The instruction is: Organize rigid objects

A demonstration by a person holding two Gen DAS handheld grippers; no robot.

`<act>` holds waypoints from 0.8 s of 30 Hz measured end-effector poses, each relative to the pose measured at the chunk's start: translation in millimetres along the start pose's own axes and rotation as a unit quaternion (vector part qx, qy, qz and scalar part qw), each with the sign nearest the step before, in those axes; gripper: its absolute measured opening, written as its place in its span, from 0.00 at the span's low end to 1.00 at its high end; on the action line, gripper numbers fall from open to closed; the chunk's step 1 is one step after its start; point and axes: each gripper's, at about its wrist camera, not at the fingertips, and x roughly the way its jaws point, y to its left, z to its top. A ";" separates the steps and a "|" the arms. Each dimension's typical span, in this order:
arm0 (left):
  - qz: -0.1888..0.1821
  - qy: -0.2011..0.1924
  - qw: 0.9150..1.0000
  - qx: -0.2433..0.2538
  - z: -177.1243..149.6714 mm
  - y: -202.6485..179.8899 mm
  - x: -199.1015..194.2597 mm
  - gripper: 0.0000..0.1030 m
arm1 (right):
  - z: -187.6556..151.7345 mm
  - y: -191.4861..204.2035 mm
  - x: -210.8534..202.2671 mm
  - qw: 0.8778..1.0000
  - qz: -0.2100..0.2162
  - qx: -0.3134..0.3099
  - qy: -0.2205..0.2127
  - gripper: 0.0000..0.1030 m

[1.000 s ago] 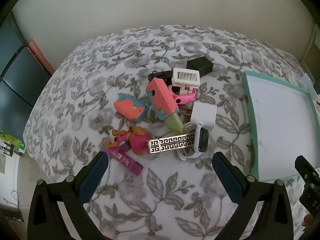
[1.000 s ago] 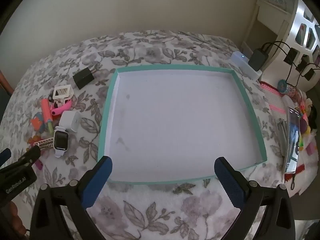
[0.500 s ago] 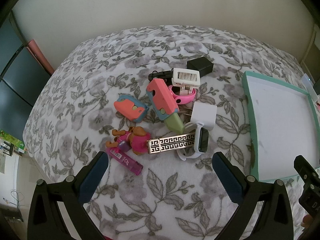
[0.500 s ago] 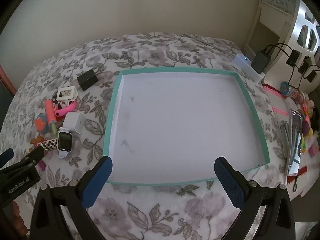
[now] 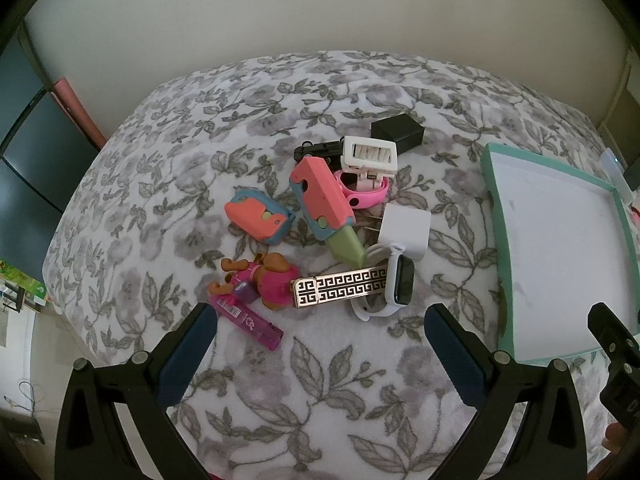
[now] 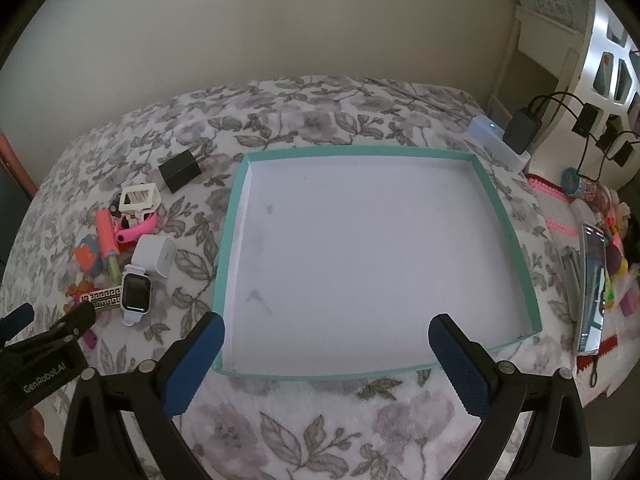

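A white bed cover (image 5: 320,380) is showing grey leaves and flowers. At 3 o'clock of the pile, a shallow cardboard tray (image 6: 502,216) is showing a teal rim and white floor. A flat gold bar (image 5: 340,286) is carrying a black Greek-key pattern; a white smartwatch (image 5: 394,284) is showing a black face.

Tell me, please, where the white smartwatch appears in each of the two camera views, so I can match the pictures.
Left wrist view: the white smartwatch lies centre-right, at the near end of the pile, against the gold patterned bar.
Right wrist view: the white smartwatch is at the far left, screen up, beside the same bar.
Shared landmark: the teal-rimmed tray, to the right of the watch in both views.
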 end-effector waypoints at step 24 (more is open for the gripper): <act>-0.001 0.001 1.000 0.000 -0.1 -0.7 0.5 1.00 | -0.1 0.6 -0.1 1.000 0.002 -0.002 -0.001 1.00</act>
